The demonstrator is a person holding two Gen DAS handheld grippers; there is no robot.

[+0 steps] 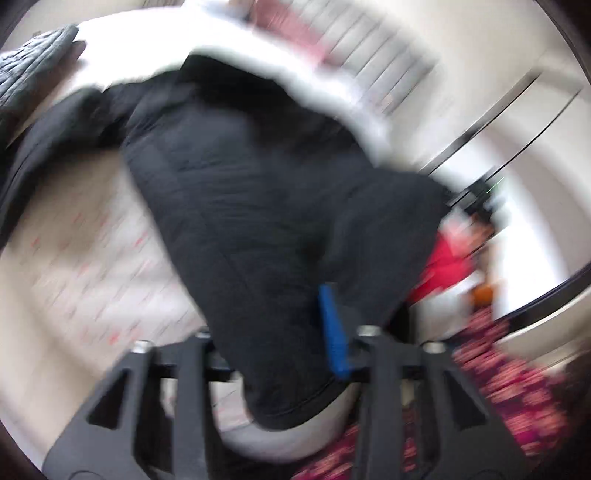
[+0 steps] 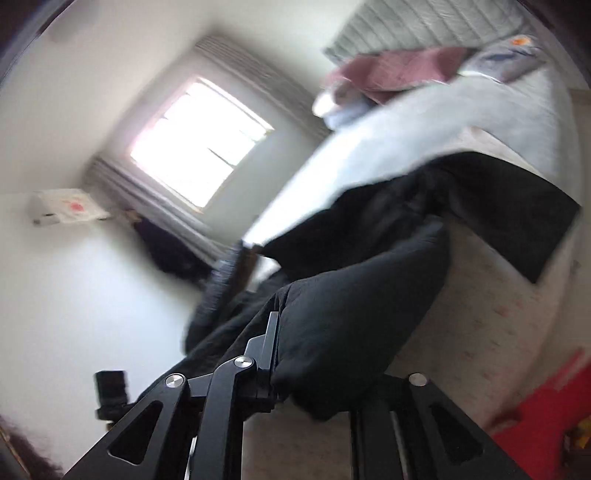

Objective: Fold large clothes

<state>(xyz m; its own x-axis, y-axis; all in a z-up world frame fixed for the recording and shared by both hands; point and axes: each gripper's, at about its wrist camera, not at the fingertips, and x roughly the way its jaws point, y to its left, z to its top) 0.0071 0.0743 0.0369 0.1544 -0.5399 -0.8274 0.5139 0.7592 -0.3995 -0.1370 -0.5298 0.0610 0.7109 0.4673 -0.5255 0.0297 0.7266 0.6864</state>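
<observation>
A large black padded jacket [image 1: 240,177] lies across the bed and runs down between the fingers of my left gripper [image 1: 273,314]. The blue pad [image 1: 334,328] of one finger presses against its side, and the other finger is hidden under the cloth. The jacket's hem hangs below the jaws. In the right wrist view a bunched part of the same jacket [image 2: 351,314] fills my right gripper [image 2: 325,332], lifted off the mattress. One black finger [image 2: 271,339] lies flat against the fabric and the other finger is covered. Both views are blurred.
The bed has a cream sheet with small red marks [image 1: 74,258] [image 2: 498,332] and a white duvet [image 2: 406,129] pushed back. A pink pillow [image 2: 399,70] lies by the grey headboard [image 2: 424,22]. Something red [image 2: 546,417] and a patterned rug [image 1: 509,387] are beside the bed. A window [image 2: 199,140] is opposite.
</observation>
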